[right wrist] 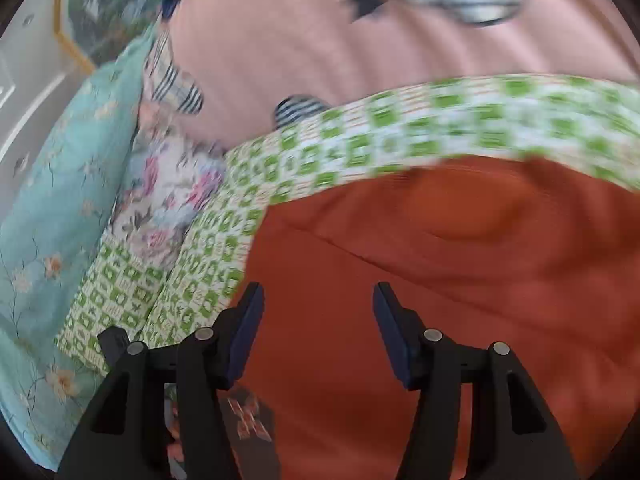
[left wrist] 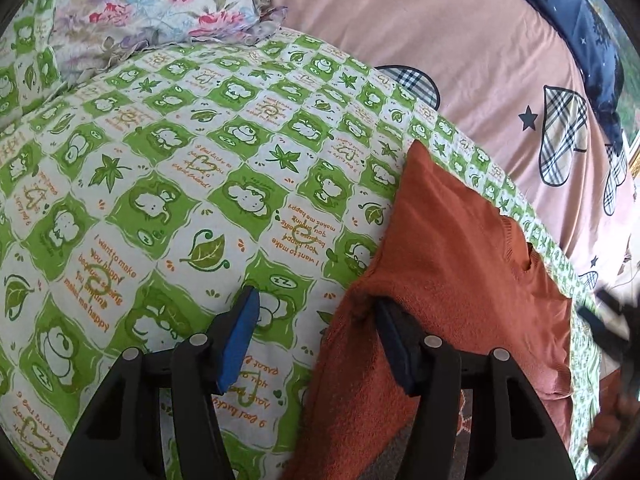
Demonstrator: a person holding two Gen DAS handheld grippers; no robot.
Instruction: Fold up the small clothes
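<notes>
The orange cloth (left wrist: pixel 452 280) looks soft and fuzzy, like a towel, with a knit rib along one edge. The green sheet (left wrist: pixel 168 168) is thin, smooth printed cotton. The pink cover (left wrist: pixel 460 32) is smooth and matt. The fingers (left wrist: pixel 240 336) are matt black plastic with blue rubbery pads and small shiny metal pins.

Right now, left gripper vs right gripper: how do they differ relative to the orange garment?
The left gripper straddles the orange garment's edge: one finger is tucked into the cloth, the other over the green checked sheet. The right gripper hangs over the garment's flat middle, with no cloth between its fingers. The left wrist view is sharp; the right wrist view is motion-blurred. Both are open, gripping nothing.
</notes>
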